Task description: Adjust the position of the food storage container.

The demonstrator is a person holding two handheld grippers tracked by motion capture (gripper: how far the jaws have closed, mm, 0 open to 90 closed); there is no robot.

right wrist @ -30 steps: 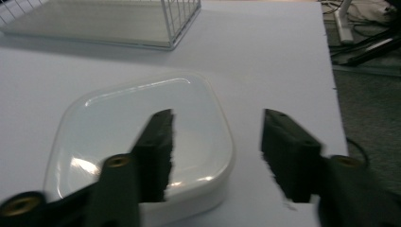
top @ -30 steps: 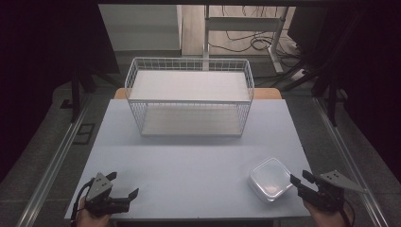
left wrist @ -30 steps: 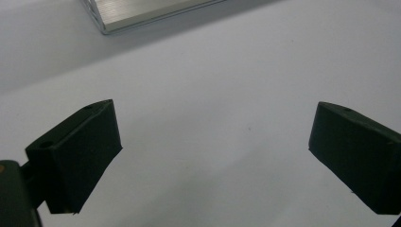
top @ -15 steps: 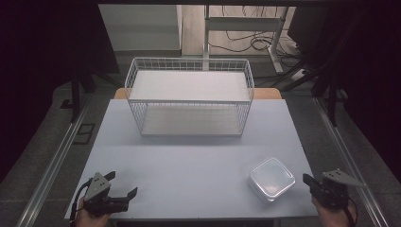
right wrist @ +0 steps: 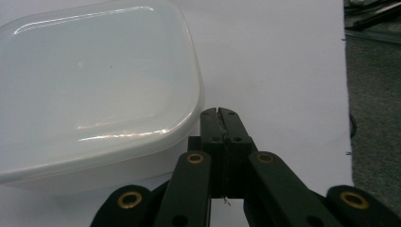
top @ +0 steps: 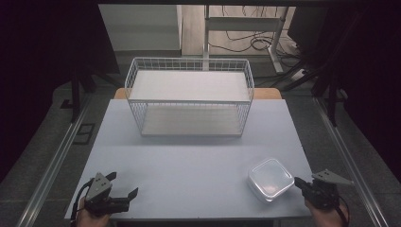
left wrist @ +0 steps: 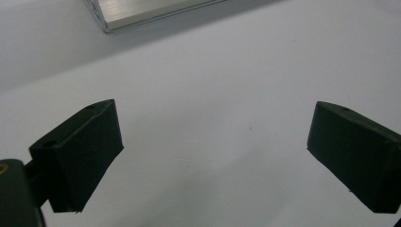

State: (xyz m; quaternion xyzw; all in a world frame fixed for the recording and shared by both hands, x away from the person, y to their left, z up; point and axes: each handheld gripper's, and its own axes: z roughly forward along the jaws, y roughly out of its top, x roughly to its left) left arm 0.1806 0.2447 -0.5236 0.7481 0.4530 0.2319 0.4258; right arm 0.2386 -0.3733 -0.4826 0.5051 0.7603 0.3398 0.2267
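Lidded translucent plastic container (top: 270, 178): near-right tabletop (top: 189, 161), just beside right gripper (top: 300, 181), fingers together, empty. Left gripper (top: 124, 190): fingers wide apart; its own view adds bare tabletop. High view adds white wire rack (top: 189, 97).

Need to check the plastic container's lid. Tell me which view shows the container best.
The right gripper view: the plastic container looms large, its lid glossy and seated, beside the shut right gripper. The high view shows the plastic container whole but small, near the table's front right corner. The left gripper view looks at bare table.
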